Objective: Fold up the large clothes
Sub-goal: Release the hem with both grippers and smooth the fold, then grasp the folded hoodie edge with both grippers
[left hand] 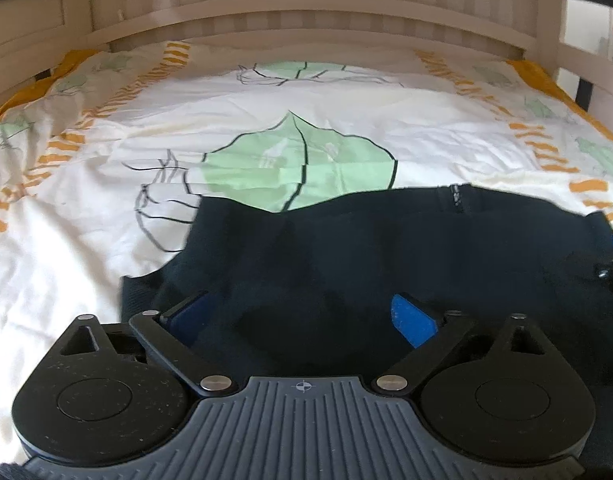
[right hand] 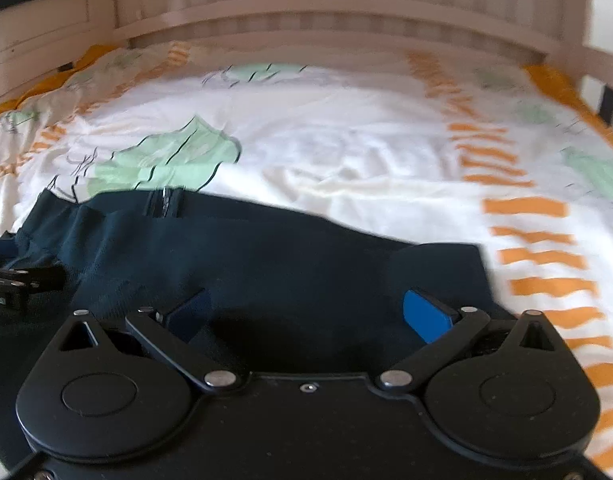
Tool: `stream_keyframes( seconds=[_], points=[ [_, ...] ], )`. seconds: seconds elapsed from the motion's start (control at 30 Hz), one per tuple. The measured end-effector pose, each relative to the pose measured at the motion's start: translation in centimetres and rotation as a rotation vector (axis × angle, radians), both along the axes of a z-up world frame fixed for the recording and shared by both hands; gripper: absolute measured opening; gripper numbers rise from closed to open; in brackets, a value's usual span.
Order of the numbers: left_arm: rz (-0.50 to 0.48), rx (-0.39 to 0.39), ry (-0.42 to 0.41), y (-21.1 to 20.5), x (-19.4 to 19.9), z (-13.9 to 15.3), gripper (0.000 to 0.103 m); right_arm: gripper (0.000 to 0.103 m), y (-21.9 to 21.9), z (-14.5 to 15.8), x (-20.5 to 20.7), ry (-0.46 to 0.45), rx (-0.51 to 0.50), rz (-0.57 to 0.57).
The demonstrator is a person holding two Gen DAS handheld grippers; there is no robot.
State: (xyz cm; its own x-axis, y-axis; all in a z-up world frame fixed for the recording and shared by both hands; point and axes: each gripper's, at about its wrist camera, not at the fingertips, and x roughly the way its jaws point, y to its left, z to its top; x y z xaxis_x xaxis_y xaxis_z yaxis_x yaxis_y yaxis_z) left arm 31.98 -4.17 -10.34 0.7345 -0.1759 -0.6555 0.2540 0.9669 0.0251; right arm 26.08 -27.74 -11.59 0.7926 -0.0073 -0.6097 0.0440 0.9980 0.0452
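Observation:
A dark navy garment [left hand: 346, 248] lies on the bed, its far edge with a seam or zip at the top right. It also shows in the right wrist view [right hand: 266, 256]. My left gripper [left hand: 302, 316] hovers low over the garment's near left part, its blue-padded jaws wide apart with only flat cloth between them. My right gripper [right hand: 306, 312] hovers over the garment's near right part, jaws wide apart too. Each gripper shows at the other view's edge.
The bed cover [left hand: 266, 120] is white with green leaf prints and orange stripes along both sides. A pale wooden slatted headboard [left hand: 306, 20] and side rails [right hand: 586, 64] ring the bed.

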Motion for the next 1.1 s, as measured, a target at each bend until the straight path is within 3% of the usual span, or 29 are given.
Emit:
stream_keyframes(
  seconds=[0.1,0.23,0.4,0.53,0.63,0.73,0.87,1.1],
  points=[
    [0.016,-0.042,-0.002,1.9,-1.3,1.4,0.096,0.102,-0.8,1.6,-2.4,-0.059,0.004,-0.029],
    [0.025,-0.051,-0.002,4.5,-2.9,2.7,0.096,0.102,-3.1,3.1,-5.8,-0.087,0.086,-0.051],
    [0.069,-0.101,0.051,8.3,-4.2,3.0,0.096,0.102,-6.2,2.7,-9.4,-0.037,0.174,-0.089],
    [0.085,-0.227,0.128,11.3,-4.3,1.9,0.096,0.102,-8.4,1.1,-11.2,0.019,0.238,-0.145],
    [0.082,-0.346,0.208,12.9,-4.0,0.3,0.096,0.102,-9.6,0.0,-12.1,0.054,0.298,-0.181],
    [0.093,-0.385,0.266,13.3,-3.5,-1.5,0.096,0.102,-10.0,-1.3,-12.2,0.089,0.372,-0.168],
    [0.072,-0.388,0.240,12.5,-3.1,-2.7,0.103,0.103,-9.7,-2.5,-11.6,0.099,0.432,-0.127],
    [0.049,-0.437,0.241,11.9,-0.8,-3.2,0.103,0.103,-9.0,-3.1,-10.3,0.079,0.484,-0.035]
  ],
)
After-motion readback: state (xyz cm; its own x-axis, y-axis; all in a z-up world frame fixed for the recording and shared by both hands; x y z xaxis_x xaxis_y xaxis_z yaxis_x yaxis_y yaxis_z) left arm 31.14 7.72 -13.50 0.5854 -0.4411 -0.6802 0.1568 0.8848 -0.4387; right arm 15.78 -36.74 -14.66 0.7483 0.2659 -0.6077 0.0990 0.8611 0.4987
